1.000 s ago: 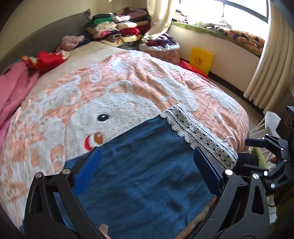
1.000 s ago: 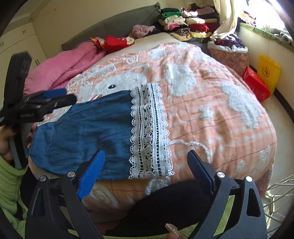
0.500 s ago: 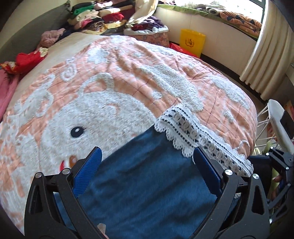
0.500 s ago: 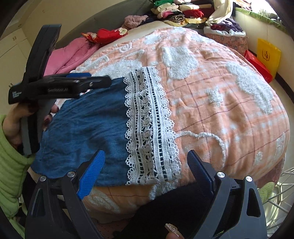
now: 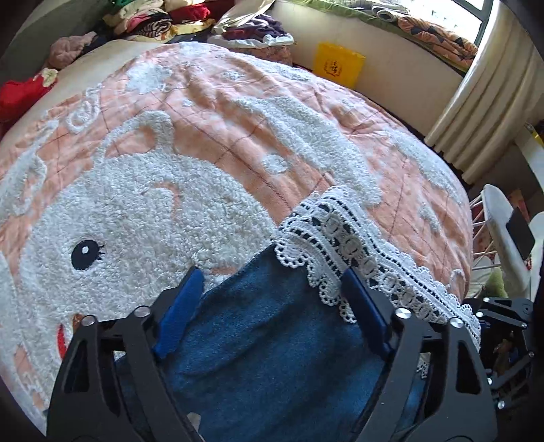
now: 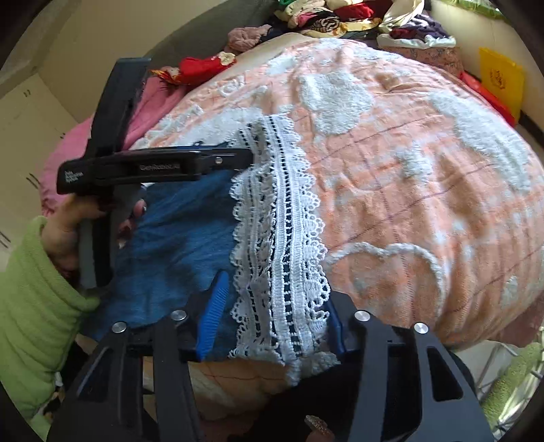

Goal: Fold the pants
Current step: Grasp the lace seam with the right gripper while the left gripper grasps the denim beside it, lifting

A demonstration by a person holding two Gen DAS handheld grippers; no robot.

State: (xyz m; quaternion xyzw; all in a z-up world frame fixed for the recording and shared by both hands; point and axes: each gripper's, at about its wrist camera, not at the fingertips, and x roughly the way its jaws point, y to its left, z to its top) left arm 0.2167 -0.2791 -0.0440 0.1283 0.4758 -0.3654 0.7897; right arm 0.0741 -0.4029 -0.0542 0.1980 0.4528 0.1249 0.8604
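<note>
Blue denim pants (image 5: 265, 357) with a white lace hem (image 5: 357, 244) lie flat on a peach bedspread (image 5: 204, 136) with a white bunny pattern. My left gripper (image 5: 272, 306) sits low over the far hem corner. Its jaws are closing, with denim and lace edge between them, and the pads are still clear of the cloth. In the right wrist view my right gripper (image 6: 273, 319) straddles the near end of the lace hem (image 6: 278, 238), where the denim (image 6: 183, 238) ends. Its jaws are closing too, with lace between them. The left gripper (image 6: 248, 157) shows side-on there, held by a hand in a green sleeve (image 6: 37, 306).
Piles of folded clothes (image 5: 153, 20) sit at the head of the bed, and a pink blanket (image 6: 68, 149) and a red garment (image 6: 200, 68) lie at its left. A yellow bag (image 5: 338, 63), a curtain (image 5: 482, 102) and a white rack (image 5: 503, 231) stand beyond the bed's right edge.
Both grippers came down closer to the pants and their jaws narrowed. The left one moved forward to the far hem corner. The right one settled over the near lace end.
</note>
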